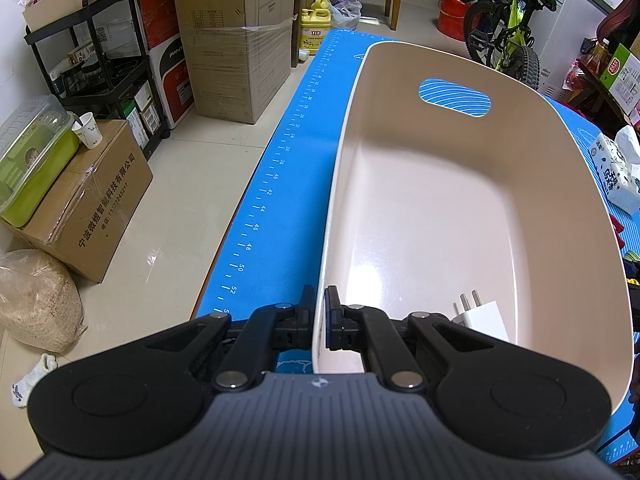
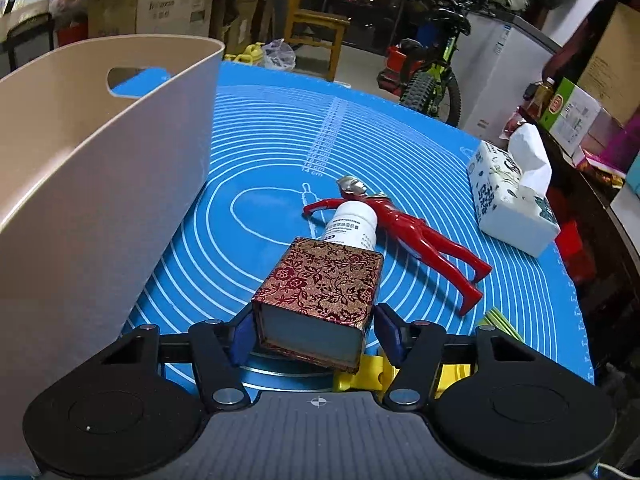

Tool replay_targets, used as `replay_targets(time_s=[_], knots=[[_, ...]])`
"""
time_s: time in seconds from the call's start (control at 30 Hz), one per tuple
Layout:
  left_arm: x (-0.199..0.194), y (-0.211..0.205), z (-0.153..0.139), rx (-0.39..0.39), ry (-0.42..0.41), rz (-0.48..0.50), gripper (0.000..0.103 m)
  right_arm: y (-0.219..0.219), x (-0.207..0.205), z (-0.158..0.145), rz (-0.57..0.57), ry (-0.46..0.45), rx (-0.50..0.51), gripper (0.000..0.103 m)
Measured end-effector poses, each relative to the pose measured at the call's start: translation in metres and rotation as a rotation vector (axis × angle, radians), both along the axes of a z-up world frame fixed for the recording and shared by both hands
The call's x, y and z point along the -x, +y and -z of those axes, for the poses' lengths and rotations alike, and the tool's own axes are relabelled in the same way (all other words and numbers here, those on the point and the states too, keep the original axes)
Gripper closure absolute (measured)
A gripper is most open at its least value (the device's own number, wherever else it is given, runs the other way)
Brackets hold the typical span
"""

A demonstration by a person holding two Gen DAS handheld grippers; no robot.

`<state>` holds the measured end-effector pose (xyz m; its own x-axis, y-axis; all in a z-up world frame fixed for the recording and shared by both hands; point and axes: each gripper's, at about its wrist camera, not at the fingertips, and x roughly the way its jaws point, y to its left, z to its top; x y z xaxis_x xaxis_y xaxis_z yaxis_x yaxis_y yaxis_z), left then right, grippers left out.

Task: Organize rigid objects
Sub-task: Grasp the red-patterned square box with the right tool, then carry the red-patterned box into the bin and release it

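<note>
A beige plastic bin [image 1: 420,200] stands on the blue mat [image 1: 280,184]. My left gripper [image 1: 320,312] is shut on the bin's near left wall, one finger on each side. A white plug adapter [image 1: 486,318] lies inside the bin near me. In the right wrist view the bin [image 2: 92,184] is at the left. My right gripper [image 2: 316,336] is shut on a red and gold floral box [image 2: 320,292], held above the mat [image 2: 264,152]. Beyond it lie a white pill bottle [image 2: 354,226] and a red toy figure [image 2: 408,232].
A tissue pack [image 2: 508,196] sits on the mat's right side, also in the left wrist view [image 1: 618,172]. A yellow object [image 2: 372,372] lies under my right gripper. Cardboard boxes [image 1: 236,40], a shelf cart [image 1: 96,68] and a bicycle [image 1: 508,32] stand around the table.
</note>
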<state>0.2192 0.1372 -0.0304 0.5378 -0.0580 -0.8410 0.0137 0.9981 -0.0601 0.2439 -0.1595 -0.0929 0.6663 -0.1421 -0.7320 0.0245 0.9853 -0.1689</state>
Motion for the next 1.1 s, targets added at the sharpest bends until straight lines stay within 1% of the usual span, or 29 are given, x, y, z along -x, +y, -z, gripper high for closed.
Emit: replay_targets(time_s=[0.27,0.53,0.67,0.77,0.9,1.1], knots=[[0.000,0.000,0.000,0.000,0.000,-0.001,0.096,-0.004,0.011,-0.023,0.017,-0.087,-0.037,0.039],[0.000,0.000,0.000,0.000,0.000,0.000,0.096,0.002,0.023,-0.064,0.006,-0.190,-0.085,0.039],[0.000,-0.001,0.000,0.000,0.000,-0.001,0.096,0.013,0.031,-0.089,-0.020,-0.253,-0.118,0.039],[0.000,-0.001,0.000,0.000,0.000,-0.001,0.096,0.027,0.034,-0.105,-0.072,-0.280,-0.143,0.039],[0.000,-0.001,0.000,0.000,0.000,-0.001,0.096,0.052,0.036,-0.117,-0.161,-0.282,-0.158,0.039],[0.000,-0.001,0.000,-0.001,0.000,-0.001,0.096,0.091,0.033,-0.110,-0.264,-0.215,-0.158,0.039]])
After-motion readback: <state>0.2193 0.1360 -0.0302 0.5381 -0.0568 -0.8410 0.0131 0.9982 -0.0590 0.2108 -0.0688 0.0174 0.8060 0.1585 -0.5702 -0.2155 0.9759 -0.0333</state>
